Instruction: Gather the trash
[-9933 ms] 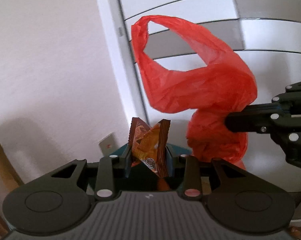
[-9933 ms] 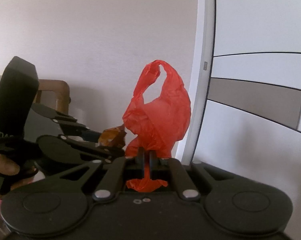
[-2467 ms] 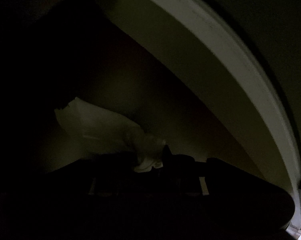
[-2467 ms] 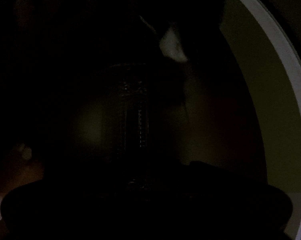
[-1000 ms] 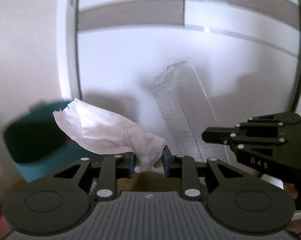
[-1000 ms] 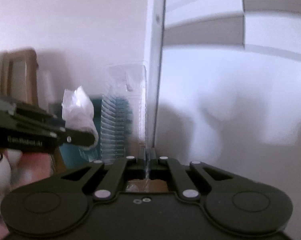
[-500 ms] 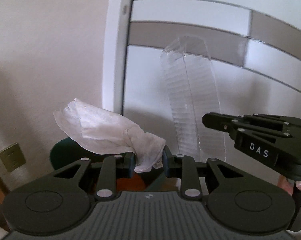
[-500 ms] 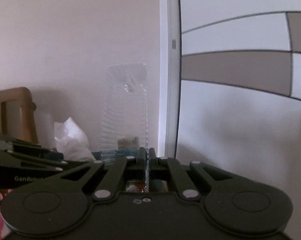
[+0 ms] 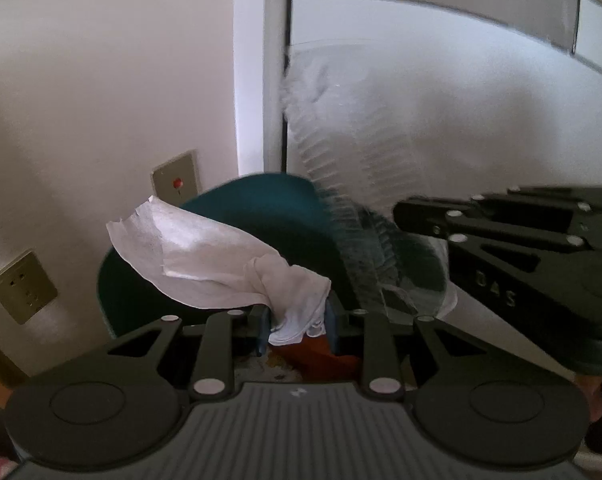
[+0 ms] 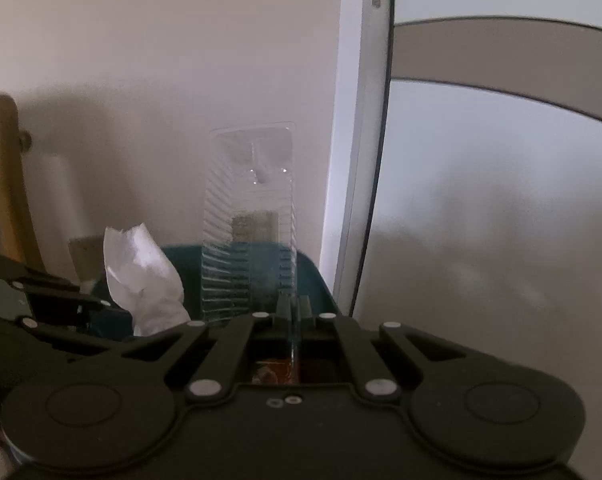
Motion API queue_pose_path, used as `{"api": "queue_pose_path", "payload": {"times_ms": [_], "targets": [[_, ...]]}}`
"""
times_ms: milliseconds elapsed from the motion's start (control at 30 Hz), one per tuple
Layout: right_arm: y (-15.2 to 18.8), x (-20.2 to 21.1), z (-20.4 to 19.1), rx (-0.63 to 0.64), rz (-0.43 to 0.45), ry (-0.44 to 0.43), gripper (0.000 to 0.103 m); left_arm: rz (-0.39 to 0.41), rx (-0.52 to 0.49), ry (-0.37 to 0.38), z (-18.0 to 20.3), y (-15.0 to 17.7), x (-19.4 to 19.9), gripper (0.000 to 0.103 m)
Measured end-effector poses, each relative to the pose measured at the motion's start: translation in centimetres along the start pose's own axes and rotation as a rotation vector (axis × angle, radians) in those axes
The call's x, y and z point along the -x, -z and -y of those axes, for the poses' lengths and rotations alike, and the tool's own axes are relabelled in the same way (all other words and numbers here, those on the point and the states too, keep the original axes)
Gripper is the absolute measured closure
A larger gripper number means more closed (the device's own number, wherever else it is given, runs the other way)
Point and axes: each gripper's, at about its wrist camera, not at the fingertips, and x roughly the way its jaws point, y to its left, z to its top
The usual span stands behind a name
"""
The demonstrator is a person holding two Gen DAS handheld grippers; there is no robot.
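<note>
Two tools in view, each loaded. Starting at far left, ahead of the left tool (image 9: 295, 330): pale wall with two beige socket plates, one (image 9: 23, 286) low at the left edge, another (image 9: 177, 182) with a red dot further in. Clamped between the left tool's blue-padded fingers (image 9: 263, 330): a crumpled white tissue (image 9: 205, 264), its free end fanned out up and to the left, pinched end bunched between the pads. Directly ahead of and below that tool: a teal bin (image 9: 269, 216), open mouth dark, something orange and some pale scraps lying low behind the fingers, probably inside the bin, though too shadowed to be sure. Right of the tissue: a clear ribbed plastic tray (image 9: 341, 152), blurred, rising up and leaning left over the bin's far rim, in front of a white door frame and grey-banded white panels. Further right, level with the tissue: the right tool (image 9: 401, 212), black, lettering on its side, a bit of the person's hand at the lower right edge.

From the right tool's (image 10: 291, 308) own camera: wooden chair frame (image 10: 1, 168) at far left, left tool low on the left with the tissue (image 10: 141, 276) standing above it, teal bin (image 10: 313, 280) just ahead, and the tray (image 10: 249, 216) upright dead ahead, its thin lower edge nipped between jaws pressed together on it.
</note>
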Motion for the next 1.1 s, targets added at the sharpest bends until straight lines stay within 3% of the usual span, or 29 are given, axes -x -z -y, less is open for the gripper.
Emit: {"api": "queue_pose_path", "payload": {"times_ms": [167,433,467,500,567,767,900,1100], "targets": [[0.1,-1.8,-0.1,0.022,-0.064,-0.009,0.099,-0.062,-0.027,-0.008,-0.1,-0.1,-1.7,0.077],[0.2,-2.1,0.2,0.031,-0.062,0.000,0.080,-0.121,-0.040,0.008,0.6,0.5,-3.6,0.071],[0.1,-1.9,0.4,0.019,-0.060,-0.001,0.078,-0.129,-0.033,0.014,0.6,0.5,-3.7,0.061],[0.1,-1.7,0.5,0.010,-0.055,-0.001,0.077,-0.135,-0.023,0.014,0.4,0.6,-4.0,0.044],[0.7,-0.5,0.6,0.001,-0.050,-0.006,0.076,-0.110,-0.010,0.002,0.4,0.7,-3.7,0.028],[1.2,2.5,0.8,-0.012,-0.022,-0.019,0.074,-0.067,0.049,0.024,0.2,1.3,-2.1,0.027],[1.3,5.2,1.0,-0.024,0.013,-0.045,0.063,-0.008,0.035,0.010,1.2,2.0,0.3,0.027],[1.8,9.3,1.4,-0.048,0.067,-0.076,0.059,0.087,0.014,-0.020,2.9,2.8,4.8,0.023]]}}
